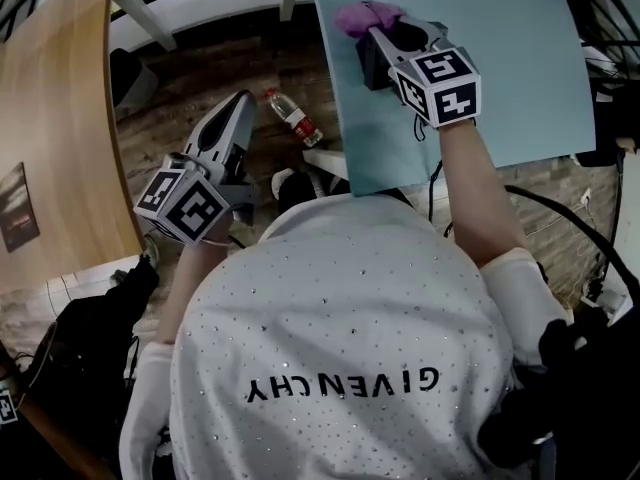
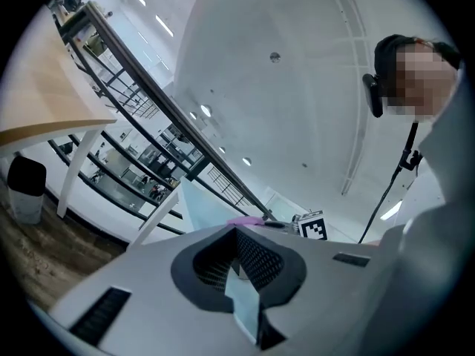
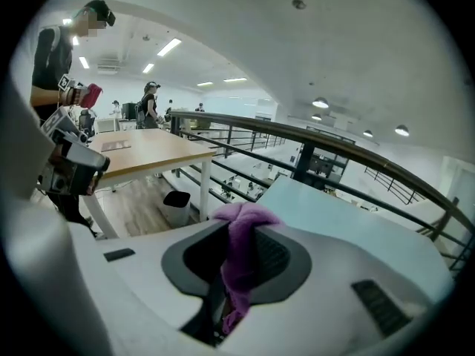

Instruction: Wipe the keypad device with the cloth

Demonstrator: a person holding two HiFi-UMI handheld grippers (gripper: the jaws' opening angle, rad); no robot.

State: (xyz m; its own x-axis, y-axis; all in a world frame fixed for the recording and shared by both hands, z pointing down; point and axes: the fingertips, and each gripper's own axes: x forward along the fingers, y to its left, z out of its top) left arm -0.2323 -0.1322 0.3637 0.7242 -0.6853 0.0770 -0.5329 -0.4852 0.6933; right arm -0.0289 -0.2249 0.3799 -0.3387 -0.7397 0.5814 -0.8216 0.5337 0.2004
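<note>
The right gripper [image 1: 388, 36] is clamping the purple cloth [image 1: 362, 15] over the far edge of the light-blue table [image 1: 510, 88]. It is hanging above a dark block [image 1: 371, 68], probably the keypad device. The left gripper [image 1: 240, 103] is hanging off the table's left edge, jaws together and empty.

Recommended: hold the clamp firm, lower the cloth flat onto the device and stroke lightly.

The right gripper view is showing the cloth trailing down between the jaws. Only the head view is showing the block.

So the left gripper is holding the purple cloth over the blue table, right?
Not quite. The right gripper holds the purple cloth over the blue table; the right gripper view shows it pinched between that gripper's jaws.
</note>
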